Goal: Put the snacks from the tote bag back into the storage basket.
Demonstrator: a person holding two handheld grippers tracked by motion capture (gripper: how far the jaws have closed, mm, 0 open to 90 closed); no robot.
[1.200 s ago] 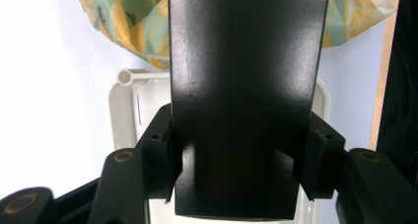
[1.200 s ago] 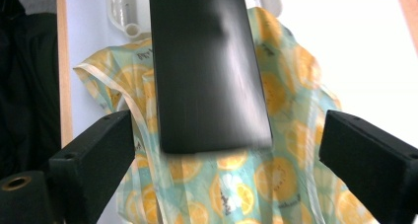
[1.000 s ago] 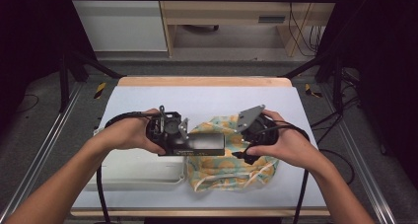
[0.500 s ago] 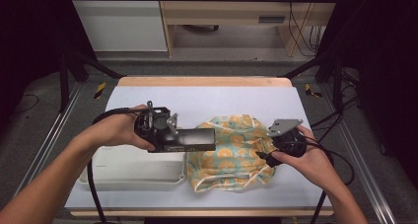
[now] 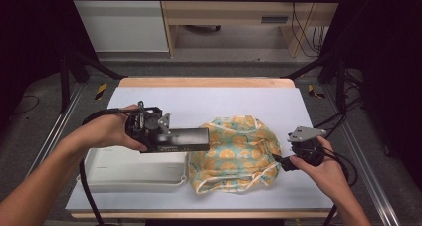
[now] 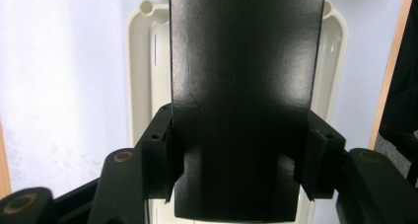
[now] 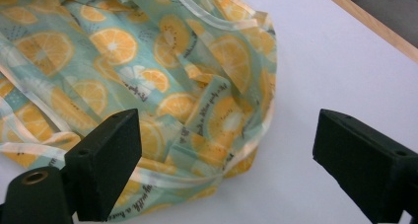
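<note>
Black and long, the box point(image 5: 181, 139) sits clamped between the pads of my left gripper point(image 6: 241, 160), held level above the white tray point(image 5: 132, 172) and reaching toward the orange-print bag point(image 5: 236, 151). My right gripper point(image 7: 222, 174) hangs with its jaws spread wide and empty, just beside the bag's rumpled edge on the white table point(image 5: 239, 99).

A plain black box point(image 5: 181, 139) sits between a cream-white tray point(image 5: 132, 171) and a teal bag point(image 5: 234, 154) patterned with orange slices.
</note>
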